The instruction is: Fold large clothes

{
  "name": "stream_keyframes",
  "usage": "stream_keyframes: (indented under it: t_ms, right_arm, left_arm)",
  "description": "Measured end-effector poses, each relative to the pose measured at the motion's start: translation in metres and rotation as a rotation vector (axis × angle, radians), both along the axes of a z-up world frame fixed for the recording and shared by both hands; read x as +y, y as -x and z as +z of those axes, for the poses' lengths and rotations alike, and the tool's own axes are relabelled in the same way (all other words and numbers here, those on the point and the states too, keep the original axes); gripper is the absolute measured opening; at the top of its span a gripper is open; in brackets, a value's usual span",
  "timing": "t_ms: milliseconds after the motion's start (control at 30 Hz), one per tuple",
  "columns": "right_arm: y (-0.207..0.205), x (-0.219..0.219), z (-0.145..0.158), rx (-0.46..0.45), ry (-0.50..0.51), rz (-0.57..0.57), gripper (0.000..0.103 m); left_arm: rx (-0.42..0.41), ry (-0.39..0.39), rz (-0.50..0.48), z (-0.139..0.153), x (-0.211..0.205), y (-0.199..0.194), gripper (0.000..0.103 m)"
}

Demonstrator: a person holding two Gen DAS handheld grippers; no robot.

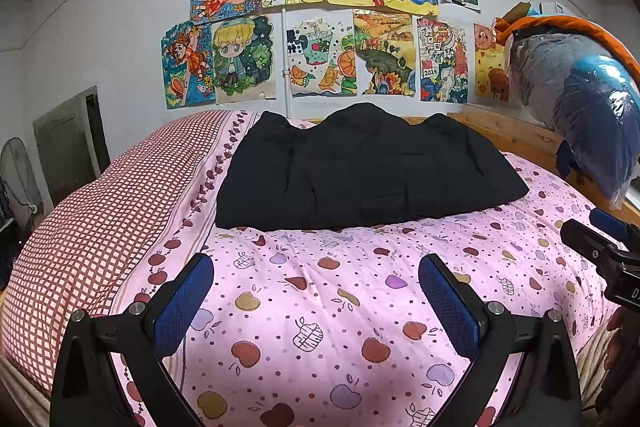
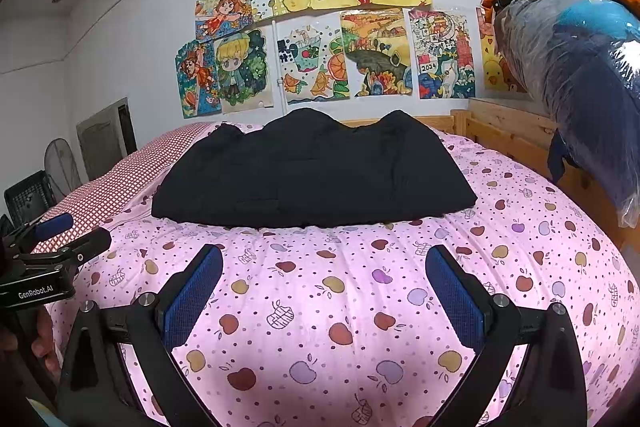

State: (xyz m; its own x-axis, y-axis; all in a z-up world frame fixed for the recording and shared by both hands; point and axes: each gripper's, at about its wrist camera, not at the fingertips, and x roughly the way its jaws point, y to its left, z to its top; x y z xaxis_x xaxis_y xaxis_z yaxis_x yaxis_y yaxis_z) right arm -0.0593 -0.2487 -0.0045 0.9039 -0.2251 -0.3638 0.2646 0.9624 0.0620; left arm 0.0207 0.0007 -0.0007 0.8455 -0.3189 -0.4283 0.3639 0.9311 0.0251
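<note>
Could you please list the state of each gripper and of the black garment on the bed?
Left gripper: open, empty, above the pink bedspread.
Right gripper: open, empty, above the same bedspread.
Black garment: lying folded into a compact block on the bed, touched by neither gripper.
Bagged bundle: wrapped in clear plastic, on the wooden rail.

Both wrist cameras sit low over the near end of the bed (image 1: 320, 307), facing the drawings on the wall (image 2: 320, 27). Side by side, each catches the other's tongs at its edge: the right tongs (image 1: 600, 243), the left tongs (image 2: 60, 239). They share the black garment (image 1: 360, 171).
</note>
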Motion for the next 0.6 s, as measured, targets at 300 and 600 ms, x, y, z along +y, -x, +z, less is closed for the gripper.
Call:
stream_keyframes:
  t_ms: [300,600]
  right_arm:
    - [0.0009,-0.0023,-0.0015,-0.002,-0.009,-0.003,0.1]
    - [0.0012,-0.0026,-0.002,-0.002,-0.011,-0.003,0.1]
  left_arm:
    - [-0.001,-0.001,0.001,-0.0001,-0.0001,0.0001,0.103]
    - [0.015,0.003,0.009,-0.001,0.0031,-0.0041,0.103]
